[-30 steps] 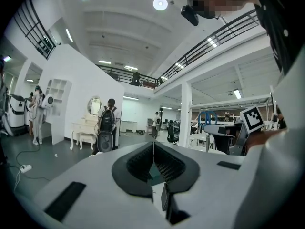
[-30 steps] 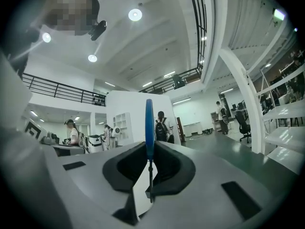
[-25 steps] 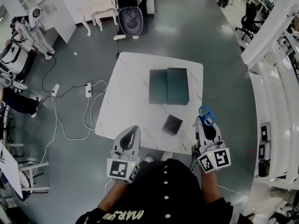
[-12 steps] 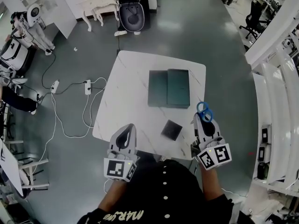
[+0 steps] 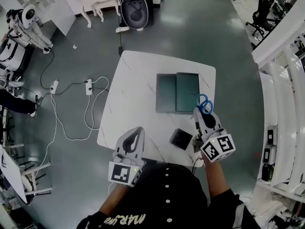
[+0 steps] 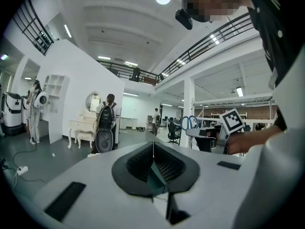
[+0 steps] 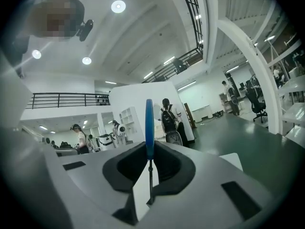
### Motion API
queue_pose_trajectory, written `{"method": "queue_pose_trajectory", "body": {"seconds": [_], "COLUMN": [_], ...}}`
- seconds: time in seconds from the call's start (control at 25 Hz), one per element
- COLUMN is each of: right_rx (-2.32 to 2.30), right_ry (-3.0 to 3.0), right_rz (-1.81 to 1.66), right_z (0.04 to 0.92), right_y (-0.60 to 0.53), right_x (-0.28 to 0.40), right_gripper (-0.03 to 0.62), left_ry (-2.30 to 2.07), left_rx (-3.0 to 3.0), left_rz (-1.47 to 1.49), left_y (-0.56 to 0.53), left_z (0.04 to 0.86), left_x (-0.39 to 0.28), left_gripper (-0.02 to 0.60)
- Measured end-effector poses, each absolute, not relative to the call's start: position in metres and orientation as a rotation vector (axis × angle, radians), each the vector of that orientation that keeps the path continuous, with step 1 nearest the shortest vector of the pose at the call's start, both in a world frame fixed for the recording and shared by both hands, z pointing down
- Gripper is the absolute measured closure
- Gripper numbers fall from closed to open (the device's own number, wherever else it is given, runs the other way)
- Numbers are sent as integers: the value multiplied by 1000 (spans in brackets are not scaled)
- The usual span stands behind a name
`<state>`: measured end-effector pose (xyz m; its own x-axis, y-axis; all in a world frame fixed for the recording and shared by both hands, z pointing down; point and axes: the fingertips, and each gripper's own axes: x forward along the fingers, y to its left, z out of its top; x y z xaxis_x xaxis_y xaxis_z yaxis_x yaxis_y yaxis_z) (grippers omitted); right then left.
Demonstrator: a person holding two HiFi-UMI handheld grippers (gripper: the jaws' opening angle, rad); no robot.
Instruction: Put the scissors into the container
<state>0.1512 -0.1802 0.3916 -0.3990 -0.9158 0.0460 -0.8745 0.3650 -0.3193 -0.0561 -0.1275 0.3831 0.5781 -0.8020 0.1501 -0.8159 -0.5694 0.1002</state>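
Scissors point(image 5: 206, 104); blue looped handles (blades clamped).

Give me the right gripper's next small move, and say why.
Probably shift the right gripper a little to the left and forward, then lower it. Its jaws are shut on the scissors, whose blue handles sit at the container's right edge and not over its middle, so a release here might miss.

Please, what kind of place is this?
Probably a robotics lab or workshop hall: a white humanoid robot stands near the wall, a black office chair sits aside, and a black-railed upper gallery runs overhead.
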Motion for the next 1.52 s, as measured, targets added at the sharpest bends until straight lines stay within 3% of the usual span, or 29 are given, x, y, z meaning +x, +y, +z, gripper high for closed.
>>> {"method": "queue_pose_trajectory", "body": {"seconds": [0.88, 1.52], "right_rx": [-1412, -1513], "right_ry": [2584, 2525], "right_rz": [-1253, -1761], "right_z": [570, 677], "right_y": [-338, -366], "right_x": [68, 46], "right_gripper": [543, 543], "left_ry": [-1266, -1257], "left_rx": [2497, 2362], "left_rz": [186, 220], "left_y": [-178, -202], "left_z": [436, 475], "left_x": [-84, -92], "left_gripper": [551, 551]}}
